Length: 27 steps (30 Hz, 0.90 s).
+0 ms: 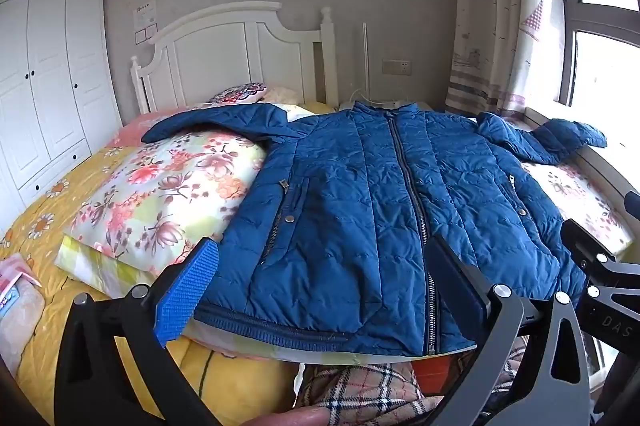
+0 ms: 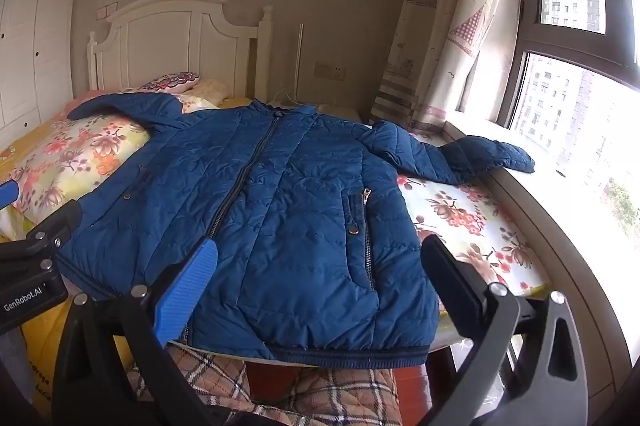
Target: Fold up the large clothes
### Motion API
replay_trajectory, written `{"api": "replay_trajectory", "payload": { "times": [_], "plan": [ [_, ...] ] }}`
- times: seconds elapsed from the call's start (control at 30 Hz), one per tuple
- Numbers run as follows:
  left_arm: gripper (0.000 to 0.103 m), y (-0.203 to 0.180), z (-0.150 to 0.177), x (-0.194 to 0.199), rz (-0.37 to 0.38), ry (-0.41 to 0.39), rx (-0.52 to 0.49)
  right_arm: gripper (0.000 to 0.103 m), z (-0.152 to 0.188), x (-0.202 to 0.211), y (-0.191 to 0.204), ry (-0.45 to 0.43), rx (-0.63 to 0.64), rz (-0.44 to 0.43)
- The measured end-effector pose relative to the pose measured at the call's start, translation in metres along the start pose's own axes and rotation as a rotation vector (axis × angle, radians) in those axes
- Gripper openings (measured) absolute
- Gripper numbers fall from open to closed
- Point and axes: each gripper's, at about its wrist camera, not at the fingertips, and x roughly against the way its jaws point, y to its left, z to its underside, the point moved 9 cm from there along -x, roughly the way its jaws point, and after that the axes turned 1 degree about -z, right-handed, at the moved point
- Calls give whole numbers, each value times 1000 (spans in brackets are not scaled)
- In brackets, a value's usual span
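A blue quilted jacket (image 1: 360,193) lies flat and zipped on the bed, front up, hem toward me, both sleeves spread out. It also fills the right wrist view (image 2: 280,209). Its left sleeve (image 1: 208,123) rests over a floral pillow; its right sleeve (image 2: 472,153) reaches onto the window sill. My left gripper (image 1: 324,286) is open, hovering over the left half of the hem. My right gripper (image 2: 320,286) is open over the right half of the hem. Neither holds anything. The right gripper also shows at the right edge of the left wrist view (image 1: 600,266).
A floral pillow (image 1: 168,193) lies left of the jacket on the yellow bedsheet (image 1: 48,209). The white headboard (image 1: 232,57) and wardrobe (image 1: 44,81) stand behind. The window sill (image 2: 560,226) and curtain (image 2: 452,25) run along the right. A plaid cloth (image 2: 328,394) lies below the bed edge.
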Motion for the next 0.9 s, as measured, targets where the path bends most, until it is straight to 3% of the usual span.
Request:
{"api": "replay_trajectory", "payload": {
  "times": [0.9],
  "plan": [
    [99,-4,4,2,-18,6,-13,101,6,-1,4,18,4,-23]
  ]
}}
